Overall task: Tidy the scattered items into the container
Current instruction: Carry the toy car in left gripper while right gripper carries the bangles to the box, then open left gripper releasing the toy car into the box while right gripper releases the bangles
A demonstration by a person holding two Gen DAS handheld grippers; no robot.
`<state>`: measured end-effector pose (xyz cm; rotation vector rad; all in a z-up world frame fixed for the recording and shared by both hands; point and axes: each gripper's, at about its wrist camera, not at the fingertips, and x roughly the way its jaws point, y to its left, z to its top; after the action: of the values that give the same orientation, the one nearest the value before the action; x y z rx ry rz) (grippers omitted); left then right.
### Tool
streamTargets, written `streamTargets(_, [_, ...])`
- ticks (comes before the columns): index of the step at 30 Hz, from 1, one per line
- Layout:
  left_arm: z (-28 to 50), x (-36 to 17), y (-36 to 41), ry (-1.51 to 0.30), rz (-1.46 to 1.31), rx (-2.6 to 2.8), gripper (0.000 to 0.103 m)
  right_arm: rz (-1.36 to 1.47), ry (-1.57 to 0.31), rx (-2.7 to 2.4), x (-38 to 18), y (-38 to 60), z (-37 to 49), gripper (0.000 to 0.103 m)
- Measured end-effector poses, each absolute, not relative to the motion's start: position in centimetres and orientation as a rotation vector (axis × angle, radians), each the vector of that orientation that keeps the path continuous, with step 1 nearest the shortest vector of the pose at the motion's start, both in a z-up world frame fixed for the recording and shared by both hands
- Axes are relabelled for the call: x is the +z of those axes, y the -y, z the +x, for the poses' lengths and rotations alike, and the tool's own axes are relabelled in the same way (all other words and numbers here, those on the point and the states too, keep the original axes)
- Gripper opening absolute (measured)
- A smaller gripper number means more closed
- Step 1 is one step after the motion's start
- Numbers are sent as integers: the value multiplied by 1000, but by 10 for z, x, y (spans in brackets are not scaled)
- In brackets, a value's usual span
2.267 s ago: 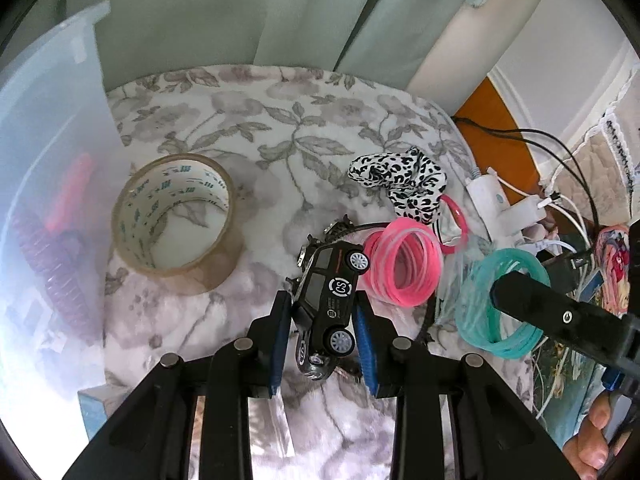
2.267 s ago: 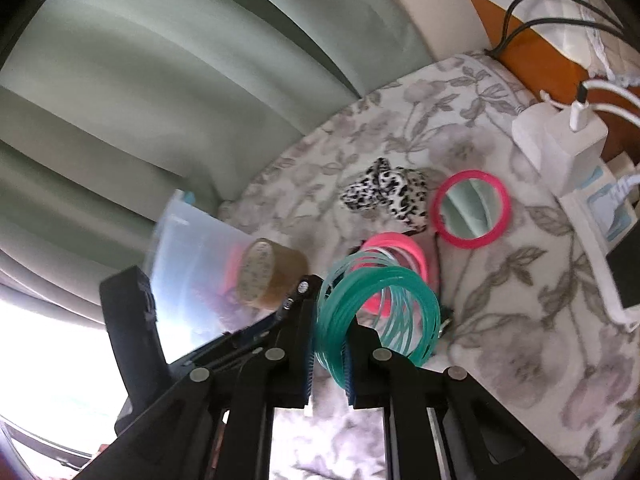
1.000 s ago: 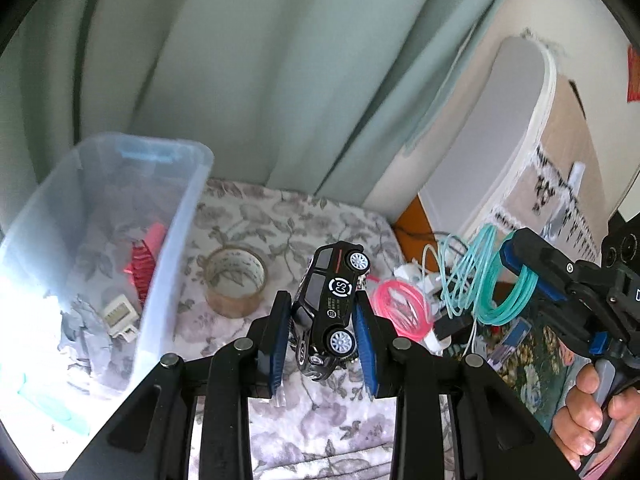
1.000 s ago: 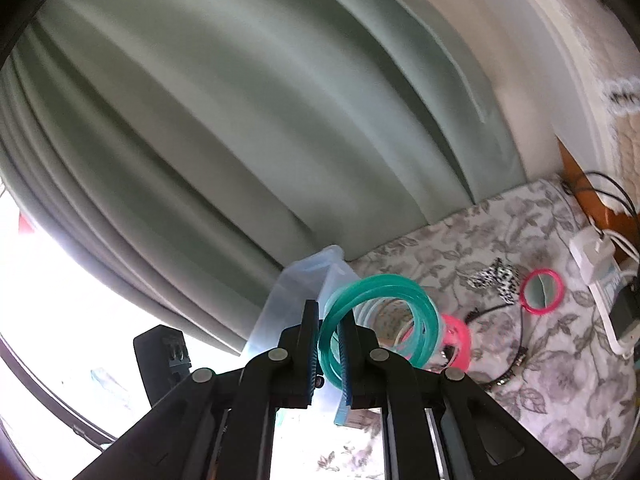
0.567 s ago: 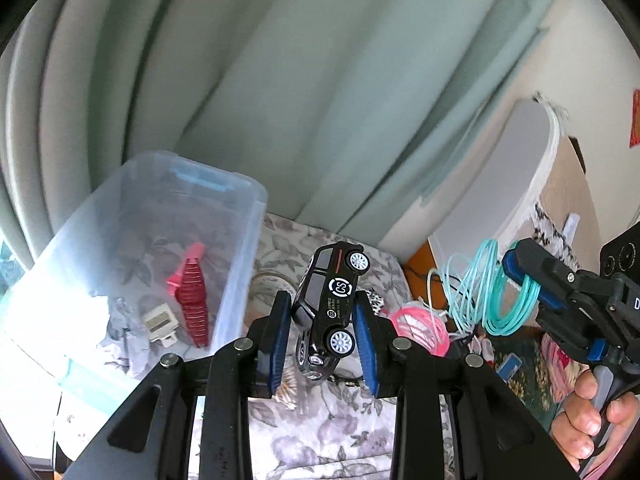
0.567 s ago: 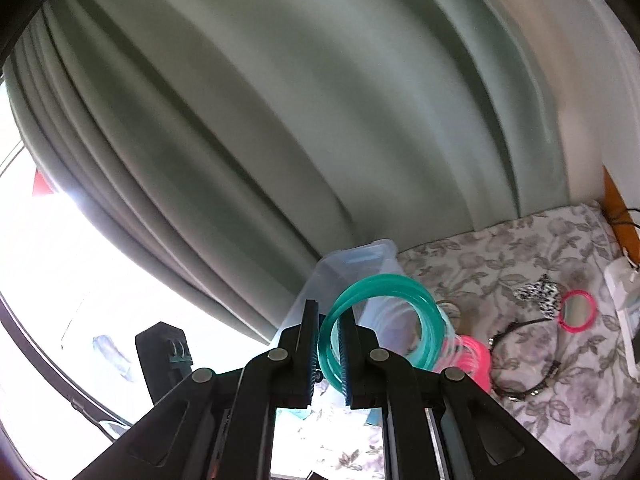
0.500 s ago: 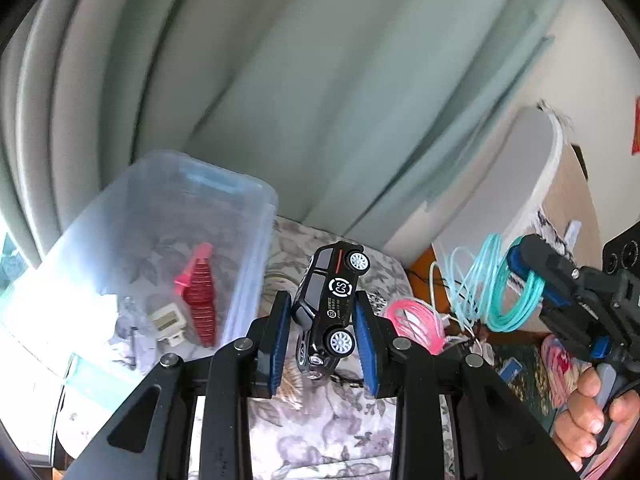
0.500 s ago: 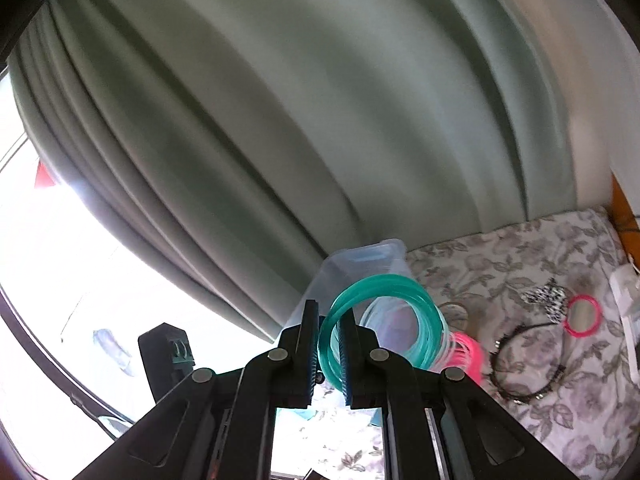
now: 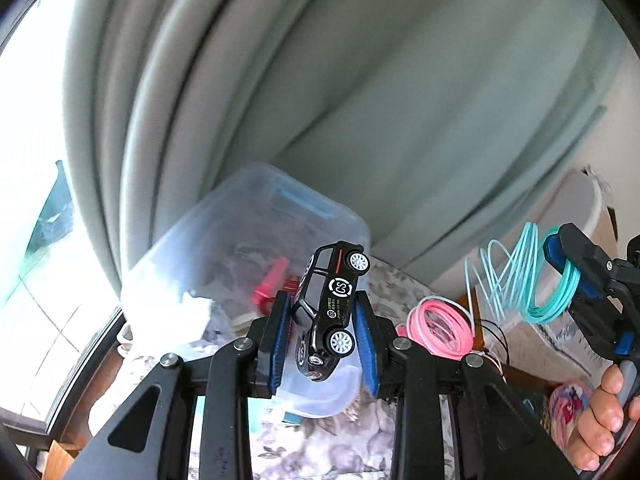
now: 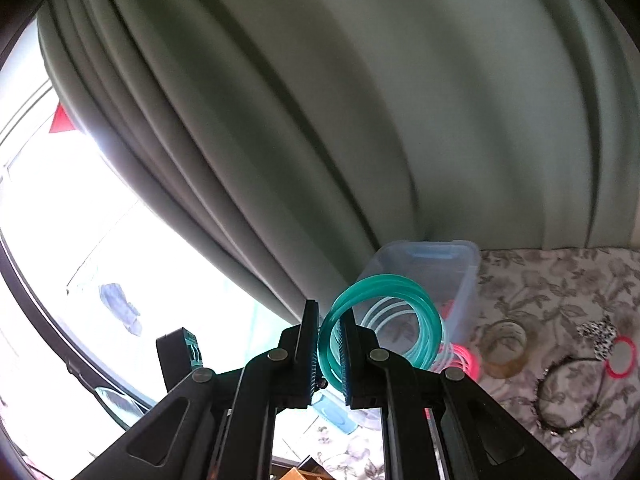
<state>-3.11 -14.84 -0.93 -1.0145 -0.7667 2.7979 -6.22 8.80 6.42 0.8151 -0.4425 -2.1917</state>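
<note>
A grey-green curtain (image 9: pixel 320 100) fills the background of both views, with a bright window (image 10: pixel 80 260) at its left edge. Below it lies the surface (image 10: pixel 560 280), covered in a grey floral cloth. At the surface's left end, against the curtain, stands the clear plastic container (image 9: pixel 248 240), open at the top; a red item (image 9: pixel 270 286) and some pale things lie inside, too blurred to identify.

The left tool (image 9: pixel 322 334) is raised above the near part of the container, its blue pads pinching a black toy car (image 9: pixel 330 308) by its roof and underside, so the car hangs tilted with its wheels facing right. Tool and car cover part of the container's near wall.

The right tool (image 10: pixel 329 354), held by a hand (image 9: pixel 608 412) at the right edge of the left view, is pressed together on a teal coil of plastic rings (image 10: pixel 380 320); some loops sag loose from the bundle. In the right view the coil hangs in front of the container and hides part of its interior.

On the cloth right of the container sit a pink coil (image 9: pixel 440 332), a roll of clear tape (image 10: pixel 503 346), a black headband (image 10: pixel 560 396), a spotted scrunchie (image 10: pixel 600 334) and a small pink-rimmed mirror (image 10: pixel 620 356) touching it.
</note>
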Motion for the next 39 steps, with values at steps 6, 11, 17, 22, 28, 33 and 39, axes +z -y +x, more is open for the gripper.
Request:
streamTargets(6, [-32,-17,169,812,-1031,2817,32,856,401,-2148,53,-56,-75,11])
streamTargets(11, [-36,-25,182,840,-1051,2828,32,916,388,-2117,34,-39,-89,11])
streamTargets(17, [-44,-34,188,857,-1077,2819,32,991,375,-2091,10,-24,-102,12])
streamTargets(22, [-52,-41,189,858,-1104,2806,32,1051,370,-2078,-10,-20,-113,12])
streamTargets(28, [-62,-46,187,839,-1134,2798,32,1112,304,-2111,-21,-17,-116,13])
streamTargets(33, [-70,-49,186,825,-1159,2798,32,1172,267,-2115,-34,-17,-125,14])
streamTargets(39, [-77,-54,185,825,-1179,2791,32,1184,277,-2101,-38,-13,-124,14])
